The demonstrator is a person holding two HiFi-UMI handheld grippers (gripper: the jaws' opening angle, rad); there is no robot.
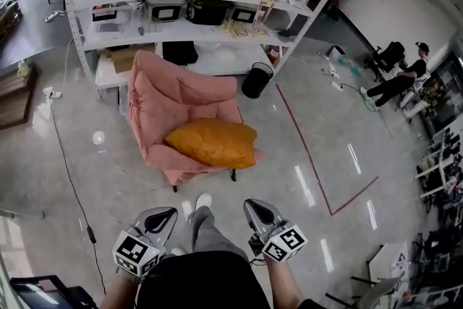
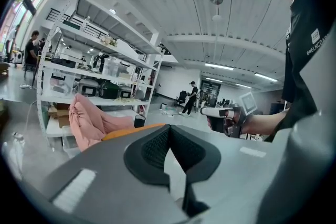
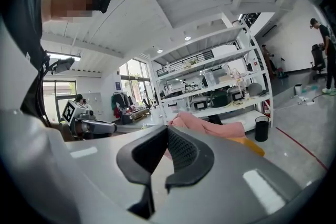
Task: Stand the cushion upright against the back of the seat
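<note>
An orange cushion (image 1: 213,142) lies flat on the seat of a pink padded chair (image 1: 170,94), its long side across the seat front. Both grippers hover low in the head view, well short of the chair, on either side of the person's leg. The left gripper (image 1: 165,215) and the right gripper (image 1: 255,208) are both shut, with nothing between their jaws. In the left gripper view the chair (image 2: 86,120) and a strip of the cushion (image 2: 131,131) show beyond the shut gripper (image 2: 168,128). The right gripper view shows the chair (image 3: 205,124) and the cushion (image 3: 252,145) past its shut gripper (image 3: 167,128).
A white shelving rack (image 1: 195,3) loaded with boxes and equipment stands right behind the chair. A black bin (image 1: 256,79) sits to the chair's right. Red floor tape (image 1: 311,155) runs on the right, a cable (image 1: 69,170) on the left. A person (image 1: 398,79) is far right.
</note>
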